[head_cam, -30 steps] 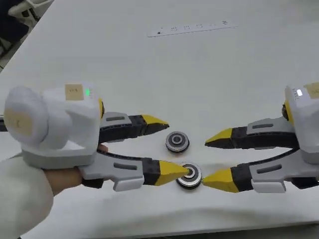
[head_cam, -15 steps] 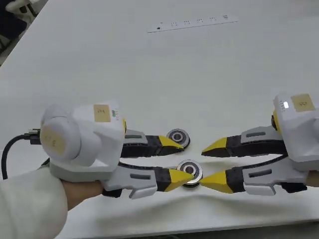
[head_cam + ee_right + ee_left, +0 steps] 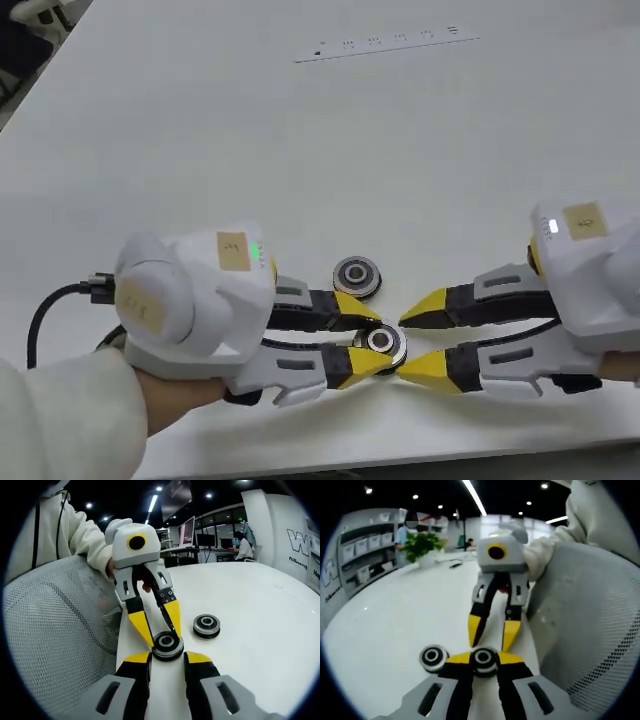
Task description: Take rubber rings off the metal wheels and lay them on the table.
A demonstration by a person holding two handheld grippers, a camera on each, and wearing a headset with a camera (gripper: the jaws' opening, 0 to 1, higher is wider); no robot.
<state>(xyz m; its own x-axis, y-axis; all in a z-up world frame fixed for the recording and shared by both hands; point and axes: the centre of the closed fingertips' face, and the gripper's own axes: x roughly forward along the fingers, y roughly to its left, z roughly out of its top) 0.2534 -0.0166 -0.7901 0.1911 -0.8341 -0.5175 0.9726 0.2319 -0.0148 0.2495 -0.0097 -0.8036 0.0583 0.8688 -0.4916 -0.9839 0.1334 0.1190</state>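
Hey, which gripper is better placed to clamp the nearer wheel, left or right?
Left, probably. The left gripper has its jaws on either side of the near wheel, though a firm grip can't be confirmed. The right gripper has open tips just short of it.

White table (image 3: 300, 130), broad and matte; power strip (image 3: 385, 46) lying far across it. Dark ceiling with strip lights (image 3: 475, 497) and spots. Shelves (image 3: 362, 555) of bins along one wall, potted plant (image 3: 422, 545) nearby. Monitors (image 3: 197, 532) on a far desk. Grey mesh chair (image 3: 55, 625) close by.
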